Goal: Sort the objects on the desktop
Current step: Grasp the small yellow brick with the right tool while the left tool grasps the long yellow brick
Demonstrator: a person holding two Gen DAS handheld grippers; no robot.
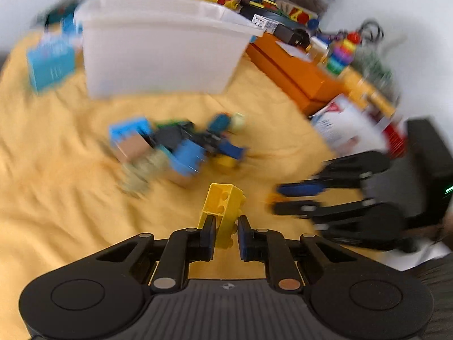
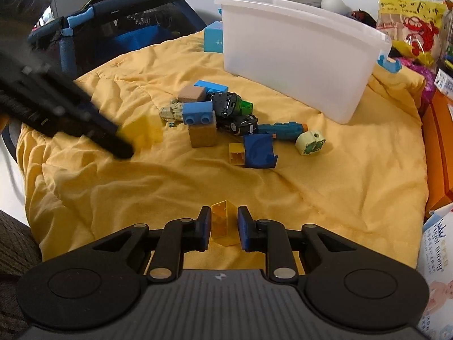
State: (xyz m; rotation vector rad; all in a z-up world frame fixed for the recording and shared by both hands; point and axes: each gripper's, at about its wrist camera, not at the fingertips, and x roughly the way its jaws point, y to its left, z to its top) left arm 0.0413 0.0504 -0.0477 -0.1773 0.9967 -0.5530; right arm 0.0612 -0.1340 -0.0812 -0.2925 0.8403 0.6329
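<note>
A rumpled yellow quilt (image 2: 325, 198) covers the desk, with a toy pile (image 2: 223, 119) before the white bin (image 2: 297, 53). My left gripper (image 1: 225, 233) pinches a yellow brick (image 1: 223, 206) by its side walls, raised above the cloth. My right gripper (image 2: 224, 228) brackets a clear amber block (image 2: 223, 223); whether the jaws grip it, I cannot tell. Both look light, rigid and slick, so flat faces suit best.

Plenty of open yellow blanket (image 2: 325, 198) in front and off to the right, nothing on it there. The toy pile (image 2: 223, 119) sits mid-blanket, with a bare strip between it and the white bin (image 2: 297, 51) behind it. On the left the left gripper (image 2: 124, 147) cuts in diagonally just beside the pile, so that side is tight. The right edge is walled off by an orange box (image 2: 438, 130) and cartons. A blue box (image 2: 213, 38) sits right by the bin's left end.
</note>
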